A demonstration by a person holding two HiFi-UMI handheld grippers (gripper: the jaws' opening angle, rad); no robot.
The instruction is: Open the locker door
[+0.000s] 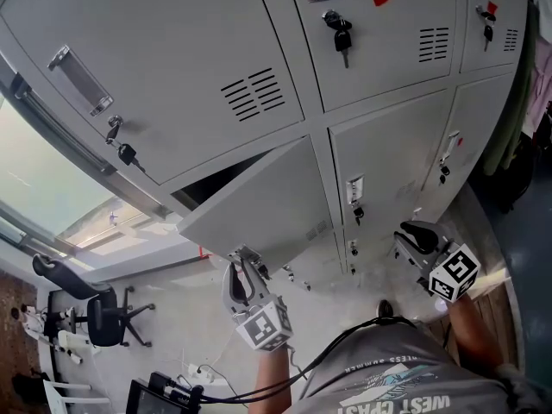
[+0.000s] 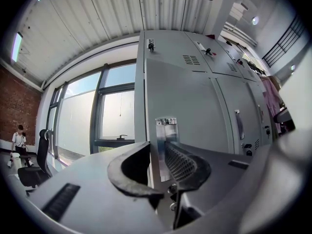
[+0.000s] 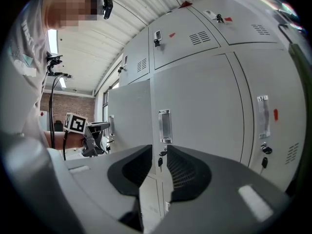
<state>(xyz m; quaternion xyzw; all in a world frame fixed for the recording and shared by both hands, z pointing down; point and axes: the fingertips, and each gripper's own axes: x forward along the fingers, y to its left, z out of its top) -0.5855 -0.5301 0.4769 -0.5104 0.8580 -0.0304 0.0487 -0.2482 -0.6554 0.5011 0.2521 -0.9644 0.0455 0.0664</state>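
The grey locker door in the lower row stands ajar, with a dark gap along its top left edge. My left gripper is at the door's lower edge, by the handle. In the left gripper view the door's free edge and its metal handle plate sit between the jaws, and the left gripper is closed on them. My right gripper hangs apart, in front of the neighbouring closed lockers. Its jaws stand slightly apart with nothing between them. The left gripper also shows in the right gripper view.
Keys hang from the locks of other lockers. A large window is left of the lockers. An office chair, cables and a power strip are on the floor. Clothes hang at the right. A person stands far off.
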